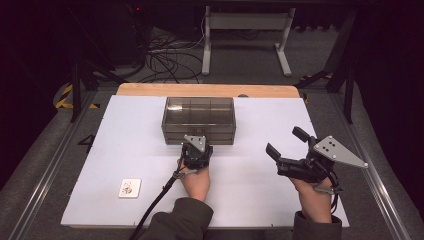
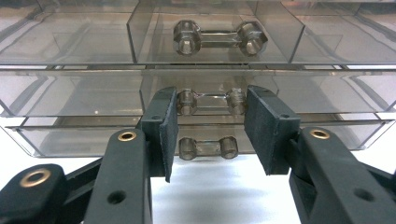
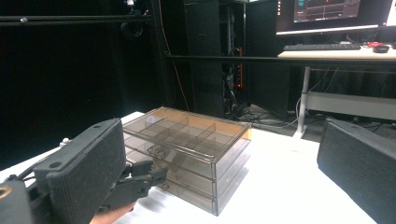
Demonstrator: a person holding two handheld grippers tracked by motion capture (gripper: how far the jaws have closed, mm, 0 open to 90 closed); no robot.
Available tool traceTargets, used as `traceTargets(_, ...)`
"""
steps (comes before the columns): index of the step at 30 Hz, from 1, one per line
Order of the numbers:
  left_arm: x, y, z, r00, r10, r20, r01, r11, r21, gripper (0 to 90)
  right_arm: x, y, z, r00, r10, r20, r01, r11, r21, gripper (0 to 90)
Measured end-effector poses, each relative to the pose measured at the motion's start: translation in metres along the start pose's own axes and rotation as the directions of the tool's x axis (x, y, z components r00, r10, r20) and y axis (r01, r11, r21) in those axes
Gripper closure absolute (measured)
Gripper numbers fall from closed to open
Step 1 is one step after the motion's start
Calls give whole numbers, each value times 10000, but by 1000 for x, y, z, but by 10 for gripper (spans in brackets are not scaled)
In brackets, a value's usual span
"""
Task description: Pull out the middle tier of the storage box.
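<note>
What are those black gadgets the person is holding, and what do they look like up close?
Each hand holds a black two-jaw tool. The left gripper and right gripper each carry a grey three-cornered plate dotted with small holes. Their flat pads look rough and dark, on arms with brass-ringed pivots. A black cable trails from the left one. The sleeves are dark olive.

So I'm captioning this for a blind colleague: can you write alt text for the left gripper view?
The left gripper has its two black padded jaws closed on the ends of the middle drawer handle of a clear smoky plastic drawer unit. A matching handle sits on the drawer above and the one below, over a white table.
</note>
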State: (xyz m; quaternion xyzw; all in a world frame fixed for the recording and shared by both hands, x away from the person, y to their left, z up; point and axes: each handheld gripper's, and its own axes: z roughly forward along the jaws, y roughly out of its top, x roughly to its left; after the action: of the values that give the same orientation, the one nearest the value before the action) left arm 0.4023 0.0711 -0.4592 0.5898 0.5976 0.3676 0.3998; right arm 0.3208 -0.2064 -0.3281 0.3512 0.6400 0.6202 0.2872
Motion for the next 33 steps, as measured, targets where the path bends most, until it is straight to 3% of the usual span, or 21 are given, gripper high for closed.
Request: traceTargets(33, 0, -1, -6, 9999, 139, -13, -139, 9998, 142, 561, -1, 0, 0, 10000, 30, 35, -30, 10000, 11, 19)
